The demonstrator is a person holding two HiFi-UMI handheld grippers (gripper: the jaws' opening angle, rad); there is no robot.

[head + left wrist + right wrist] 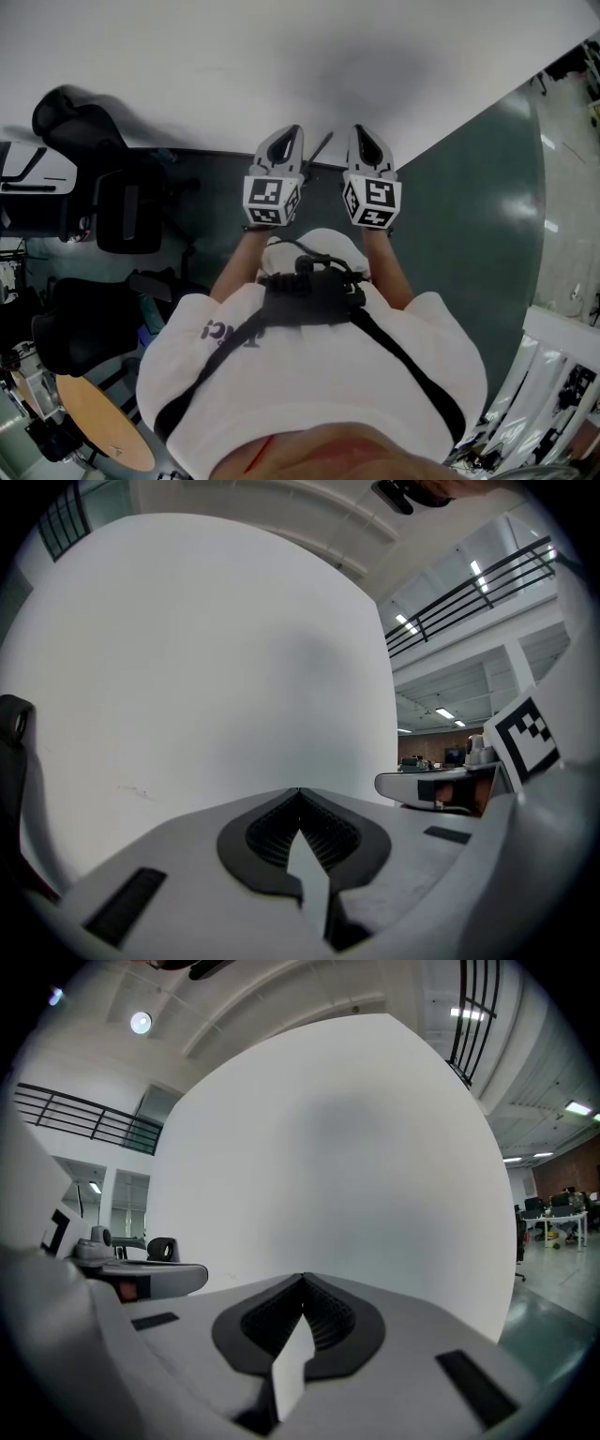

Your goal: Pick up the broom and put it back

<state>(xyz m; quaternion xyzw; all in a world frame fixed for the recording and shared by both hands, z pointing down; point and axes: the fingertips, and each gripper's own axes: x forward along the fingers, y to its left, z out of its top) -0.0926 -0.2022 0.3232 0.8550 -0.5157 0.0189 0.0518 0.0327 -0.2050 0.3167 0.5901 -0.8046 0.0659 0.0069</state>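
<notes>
My left gripper (pixel 292 131) and right gripper (pixel 361 131) are held side by side at chest height, pointing level at a white wall (pixel 281 66). In the left gripper view the left gripper (pixel 299 791) has its jaws met at the tip with nothing between them. The right gripper (pixel 303 1277) looks the same in its own view: shut and empty. A thin dark rod (pixel 322 150) slants at the foot of the wall between the two grippers; I cannot tell whether it is the broom's handle. No broom head shows in any view.
Black office chairs (pixel 122 202) stand on the left by the wall. A round wooden table (pixel 103 422) is at the lower left. Dark green floor (pixel 469 216) stretches to the right toward a white railing (pixel 562 337).
</notes>
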